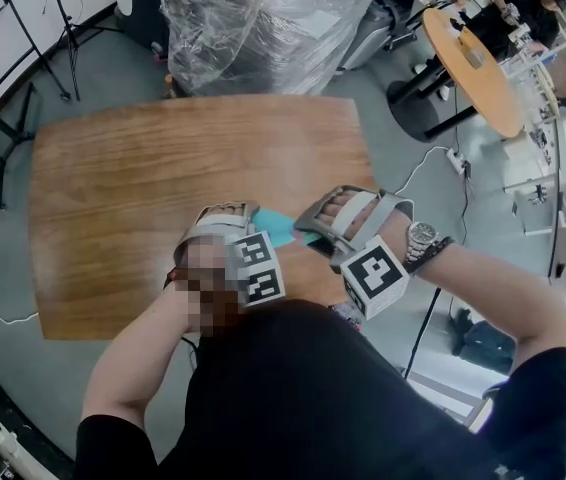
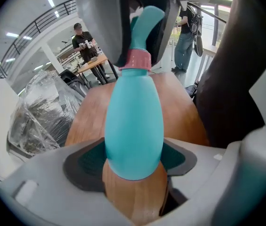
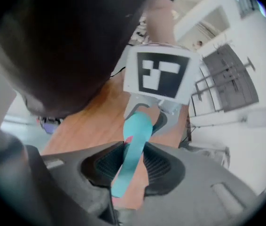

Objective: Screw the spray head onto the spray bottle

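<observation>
Head view: I hold both grippers close together above the wooden surface [image 1: 143,188]. The teal bottle [image 1: 278,226] is bridged between them, clear of the wood. The left gripper [image 1: 231,226] is on its body end and the right gripper [image 1: 335,223] on its top end.

Left gripper view: my left jaws are clenched on the bottle's rounded lower belly, one pad on each flank. Beyond them the body tapers to a pink collar [image 2: 137,60]. The teal head [image 2: 146,22] rises from it into the right jaws.

Right gripper view: my right jaws are clamped on the head's slim stem, with a bit of pink showing at the pads. The left gripper's marker cube sits just past it.

I judge the bottle to be light, smooth, thin plastic. It is likely slick on that curve and easy to dent, so I'd grip the widest part of the belly firmly without crushing it. The head looks stiffer, and I'd take it low near the collar, in line with the neck, or the thread may cross.
</observation>
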